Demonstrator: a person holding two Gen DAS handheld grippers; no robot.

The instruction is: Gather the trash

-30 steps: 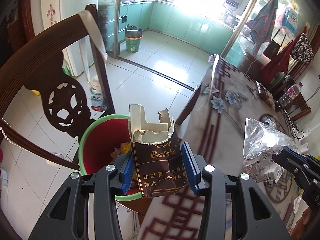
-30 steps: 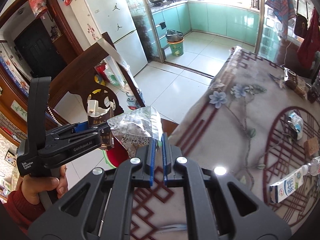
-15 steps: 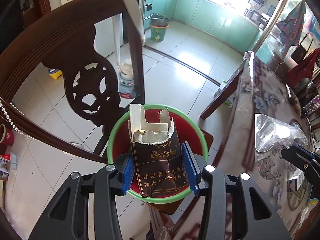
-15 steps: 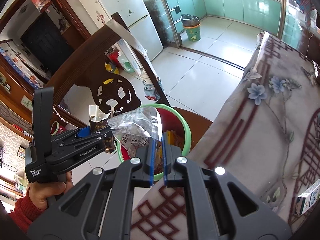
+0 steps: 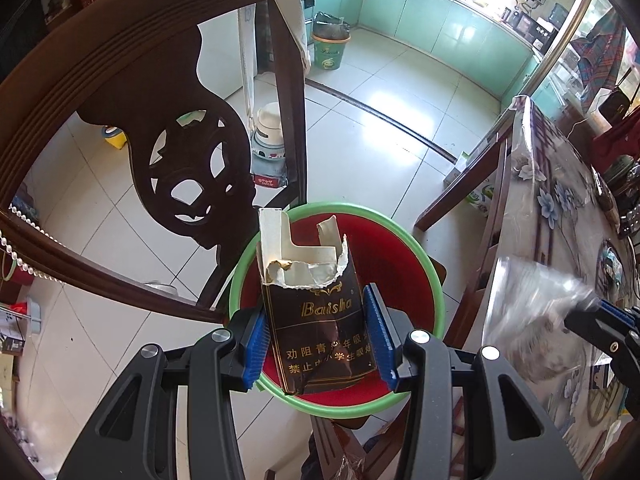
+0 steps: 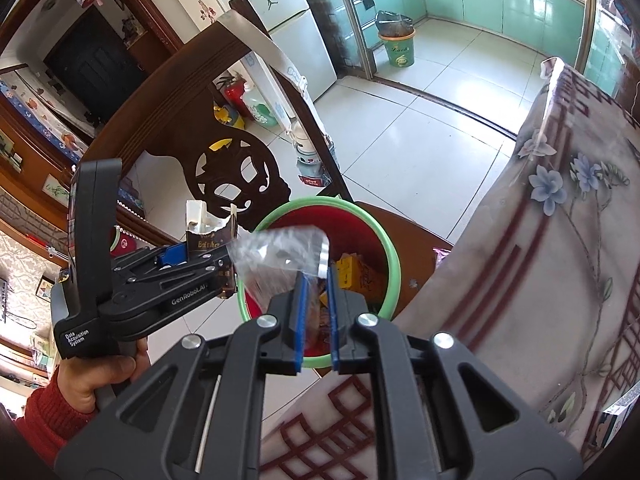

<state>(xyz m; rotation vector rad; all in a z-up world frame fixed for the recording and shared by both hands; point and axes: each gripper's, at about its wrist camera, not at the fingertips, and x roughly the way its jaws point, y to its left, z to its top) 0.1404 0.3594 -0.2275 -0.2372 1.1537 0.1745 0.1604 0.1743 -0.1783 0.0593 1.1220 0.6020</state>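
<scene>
Holding the torn pack [image 5: 316,320] over the bin [image 5: 436,280], your left tool [image 5: 318,340] has it upright between its blue pads [image 5: 256,344], the ripped top pointing away from you; the right pad looks to stand a little off the pack's edge, so the grip may be loose already. From the left wrist view the pack sits over the red inside of the bin, toward its near rim.

Your right tool [image 6: 316,316] has its pads narrowly apart, and the clear bag [image 6: 280,256] is blurred at their tips, above the bin's left half. I cannot tell whether the bag is pinched or slipping free.

To do the drop well, open the left tool fully and keep it steady, so the pack falls straight into the red inside and does not tip onto the green rim. The pack is light and crumpled, so it may cling to one pad; a wide opening should clear it. For the bag, keep the right tool over the bin's middle, since thin film can drift sideways as it falls.

Other trash already lies inside the bin, which stands on a chair [image 6: 224,184] seat just beside the tabletop [image 6: 560,240]. A carton [image 6: 616,416] lies at the tabletop's right edge.
</scene>
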